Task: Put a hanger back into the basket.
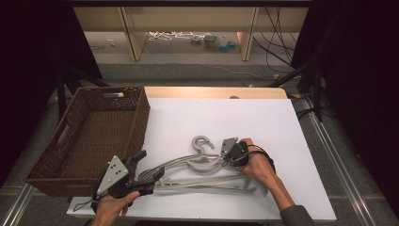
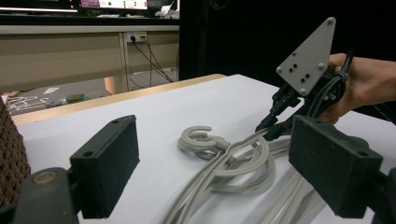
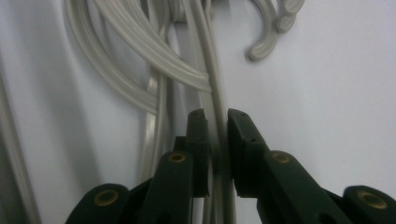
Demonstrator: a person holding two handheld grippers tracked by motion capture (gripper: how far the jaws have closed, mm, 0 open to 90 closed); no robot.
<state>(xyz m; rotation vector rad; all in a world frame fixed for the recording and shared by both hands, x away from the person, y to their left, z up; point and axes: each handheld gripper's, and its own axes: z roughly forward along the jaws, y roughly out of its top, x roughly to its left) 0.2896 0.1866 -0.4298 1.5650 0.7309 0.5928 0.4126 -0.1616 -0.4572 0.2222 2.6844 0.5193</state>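
Observation:
Several grey plastic hangers [image 1: 202, 165] lie tangled in a pile on the white table [image 1: 235, 117], their hooks [image 1: 203, 141] pointing away from me. My right gripper [image 1: 226, 157] comes in from the right, just below the hooks. In the right gripper view, the right gripper [image 3: 217, 122] is shut on one thin hanger arm [image 3: 211, 79], which runs up between its pads. My left gripper [image 1: 149, 165] is at the pile's left end and stands open. In the left gripper view, the hanger arms [image 2: 219, 172] run into the gap of the left gripper [image 2: 222, 173], clear of both pads.
A brown wicker basket [image 1: 141, 117] stands on the table's left side, right beside the left gripper. The white table surface stretches behind and to the right of the hangers. Shelving and loose cables sit on the floor beyond the far edge.

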